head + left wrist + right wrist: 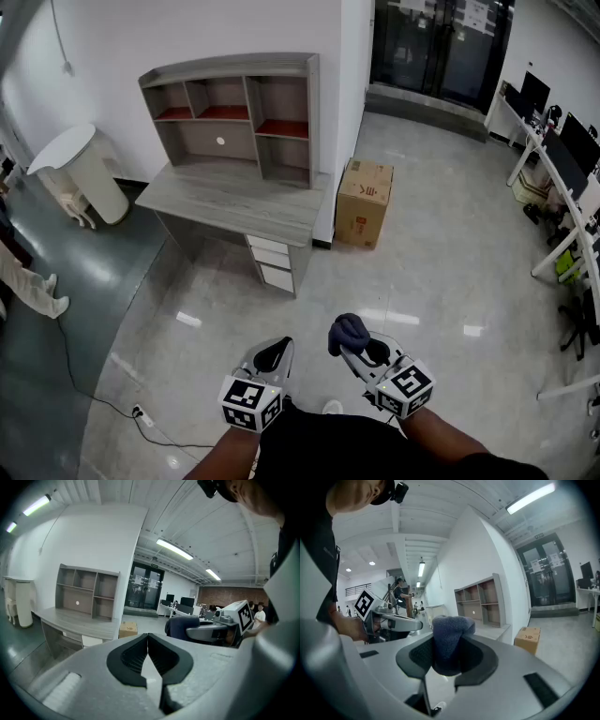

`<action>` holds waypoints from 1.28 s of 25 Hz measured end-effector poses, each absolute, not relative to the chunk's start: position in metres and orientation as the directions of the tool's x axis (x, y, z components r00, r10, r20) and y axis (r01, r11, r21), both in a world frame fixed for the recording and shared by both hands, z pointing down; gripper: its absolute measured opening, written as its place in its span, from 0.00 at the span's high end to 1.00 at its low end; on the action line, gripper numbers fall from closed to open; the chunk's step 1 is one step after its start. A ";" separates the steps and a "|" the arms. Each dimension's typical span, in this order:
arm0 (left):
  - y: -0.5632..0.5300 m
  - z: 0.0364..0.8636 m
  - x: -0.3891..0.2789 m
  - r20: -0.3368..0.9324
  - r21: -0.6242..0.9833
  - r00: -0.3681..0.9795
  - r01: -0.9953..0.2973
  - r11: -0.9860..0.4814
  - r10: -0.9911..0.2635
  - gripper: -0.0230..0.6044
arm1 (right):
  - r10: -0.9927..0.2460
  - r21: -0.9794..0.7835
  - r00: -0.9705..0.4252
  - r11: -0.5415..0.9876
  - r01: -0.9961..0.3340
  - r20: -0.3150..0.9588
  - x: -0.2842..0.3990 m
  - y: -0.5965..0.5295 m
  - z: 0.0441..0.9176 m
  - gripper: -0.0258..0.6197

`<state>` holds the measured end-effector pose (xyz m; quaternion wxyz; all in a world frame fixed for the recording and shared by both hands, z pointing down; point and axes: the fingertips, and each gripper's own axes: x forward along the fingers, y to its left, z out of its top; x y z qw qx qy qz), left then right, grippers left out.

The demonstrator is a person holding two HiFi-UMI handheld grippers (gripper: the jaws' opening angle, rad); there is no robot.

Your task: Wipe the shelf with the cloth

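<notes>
I hold both grippers low and close to my body, well short of the desk. The right gripper (357, 351) is clenched on the cloth (349, 331), a dark blue wad that bulges up out of the jaws. In the right gripper view it fills the gap between them. The left gripper (273, 351) is pressed closed on nothing, and its own view shows the two pads meeting along a thin line. The two grippers sit side by side, near each other but apart.

The shelf (236, 111) stands on the far part of the tabletop (230, 201), backed against the white wall. Its open compartments face me, and some of them have red floors. The bare front part of the tabletop runs from the shelf out to the near edge. Drawers (275, 263) hang under the right end of the desk, and the space beneath the left end is open.

The pale glossy floor (441, 272) between me and the desk is wide and free. A cardboard box (364, 202) stands on it just right of the desk, by the wall corner. To the left of the desk a white bin (82, 171) stands near the tabletop's left end, on a darker strip of floor. A person's leg (30, 286) shows at the left edge. A black cable (94, 389) trails across the near left floor to a power strip (142, 413). Far right, a row of desks with monitors (562, 141) lines the wall, and glass doors (441, 42) close off the far end.
</notes>
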<state>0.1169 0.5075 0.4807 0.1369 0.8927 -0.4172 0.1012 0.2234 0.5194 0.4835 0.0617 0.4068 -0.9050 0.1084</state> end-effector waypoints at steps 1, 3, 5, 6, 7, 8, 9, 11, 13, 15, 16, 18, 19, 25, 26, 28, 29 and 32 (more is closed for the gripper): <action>0.507 0.481 0.117 0.296 0.161 0.632 -0.772 -0.615 -0.716 0.95 | -0.723 -0.146 -0.662 0.646 -0.749 0.199 0.222 0.519 0.482 0.77; 0.507 0.480 0.116 0.296 0.162 0.634 -0.770 -0.617 -0.714 0.95 | -0.723 -0.144 -0.662 0.646 -0.749 0.198 0.220 0.518 0.481 0.77; 0.506 0.479 0.114 0.293 0.163 0.635 -0.770 -0.617 -0.715 0.95 | -0.724 -0.143 -0.661 0.645 -0.750 0.198 0.218 0.516 0.482 0.77; 0.505 0.479 0.114 0.292 0.163 0.635 -0.770 -0.617 -0.715 0.95 | -0.725 -0.145 -0.660 0.644 -0.751 0.198 0.217 0.516 0.482 0.77; 0.504 0.479 0.113 0.292 0.162 0.635 -0.770 -0.617 -0.715 0.95 | -0.725 -0.148 -0.659 0.643 -0.752 0.197 0.217 0.515 0.483 0.77; 0.504 0.479 0.112 0.292 0.161 0.635 -0.770 -0.617 -0.715 0.95 | -0.725 -0.153 -0.660 0.642 -0.751 0.197 0.216 0.515 0.484 0.77; 0.503 0.480 0.112 0.292 0.161 0.635 -0.770 -0.617 -0.715 0.95 | -0.724 -0.161 -0.661 0.641 -0.751 0.197 0.215 0.514 0.485 0.77; 0.500 0.481 0.109 0.293 0.161 0.633 -0.771 -0.616 -0.716 0.95 | -0.724 -0.180 -0.661 0.636 -0.750 0.195 0.214 0.512 0.487 0.77; 0.497 0.481 0.107 0.295 0.165 0.632 -0.773 -0.613 -0.717 0.95 | -0.725 -0.196 -0.659 0.630 -0.752 0.198 0.212 0.509 0.489 0.76; 0.495 0.482 0.105 0.299 0.168 0.633 -0.772 -0.614 -0.714 0.95 | -0.724 -0.204 -0.658 0.626 -0.752 0.207 0.210 0.507 0.492 0.76; 0.494 0.483 0.104 0.301 0.168 0.634 -0.771 -0.614 -0.713 0.95 | -0.723 -0.206 -0.658 0.625 -0.753 0.212 0.209 0.505 0.494 0.76; 0.491 0.483 0.102 0.304 0.169 0.635 -0.770 -0.615 -0.711 0.95 | -0.721 -0.211 -0.657 0.622 -0.754 0.219 0.205 0.501 0.495 0.76; 0.488 0.483 0.100 0.304 0.169 0.635 -0.770 -0.616 -0.710 0.95 | -0.721 -0.212 -0.657 0.622 -0.754 0.220 0.203 0.499 0.495 0.76; 0.469 0.482 0.083 0.311 0.169 0.634 -0.770 -0.615 -0.708 0.95 | -0.716 -0.206 -0.662 0.629 -0.750 0.222 0.185 0.479 0.492 0.76; 0.463 0.482 0.079 0.312 0.169 0.634 -0.770 -0.615 -0.708 0.95 | -0.715 -0.205 -0.662 0.629 -0.750 0.224 0.181 0.474 0.493 0.76; 0.451 0.482 0.070 0.314 0.167 0.634 -0.769 -0.616 -0.706 0.95 | -0.713 -0.209 -0.662 0.629 -0.749 0.231 0.171 0.464 0.493 0.76; 0.445 0.482 0.066 0.315 0.167 0.635 -0.768 -0.618 -0.705 0.95 | -0.711 -0.209 -0.662 0.628 -0.749 0.236 0.167 0.458 0.494 0.76; 0.425 0.480 0.055 0.312 0.168 0.640 -0.764 -0.623 -0.702 0.95 | -0.712 -0.201 -0.658 0.627 -0.753 0.244 0.157 0.439 0.495 0.76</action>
